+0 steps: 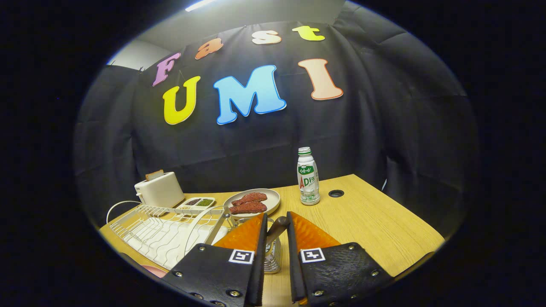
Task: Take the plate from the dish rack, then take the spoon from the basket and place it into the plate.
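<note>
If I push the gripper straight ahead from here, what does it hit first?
Probably the dark spoon handle, already between the gripper's fingers above the wire basket. Beyond that, likely the plate holding reddish food, though depth is unclear.

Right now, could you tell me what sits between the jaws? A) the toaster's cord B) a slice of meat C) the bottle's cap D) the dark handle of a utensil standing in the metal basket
D: the dark handle rises from the metal basket into the narrow gap between the jaws of the gripper.
</note>
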### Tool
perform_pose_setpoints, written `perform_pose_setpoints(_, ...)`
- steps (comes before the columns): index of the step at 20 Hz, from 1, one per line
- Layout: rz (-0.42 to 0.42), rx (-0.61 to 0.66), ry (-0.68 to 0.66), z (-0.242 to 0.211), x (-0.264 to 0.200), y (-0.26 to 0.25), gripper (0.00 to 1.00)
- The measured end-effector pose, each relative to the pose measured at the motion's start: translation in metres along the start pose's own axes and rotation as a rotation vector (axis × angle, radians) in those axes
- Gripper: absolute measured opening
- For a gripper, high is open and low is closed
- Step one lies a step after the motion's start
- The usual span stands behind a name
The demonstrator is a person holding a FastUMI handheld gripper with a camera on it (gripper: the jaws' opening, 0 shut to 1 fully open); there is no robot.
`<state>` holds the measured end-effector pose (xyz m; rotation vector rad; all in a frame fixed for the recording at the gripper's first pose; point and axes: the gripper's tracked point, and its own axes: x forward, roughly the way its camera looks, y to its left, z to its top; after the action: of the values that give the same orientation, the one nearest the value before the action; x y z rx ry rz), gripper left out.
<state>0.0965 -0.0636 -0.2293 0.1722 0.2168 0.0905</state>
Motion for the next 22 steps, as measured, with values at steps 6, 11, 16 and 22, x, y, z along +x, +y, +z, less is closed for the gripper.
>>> perform_pose_setpoints(6, 0.03, 0.048, 0.035, 0.007, 0.001, 0.032, 0.08)
perform_pose_setpoints(11, 0.031, -0.025, 0.033, 0.017, 0.005, 0.048, 0.08)
perform_pose_setpoints(16, 0.006, -0.034, 0.009, 0.036, 0.003, 0.048, 0.08)
perform_pose_setpoints(22, -0.022, -0.067, -0.063, 0.09, -0.014, 0.047, 0.08)
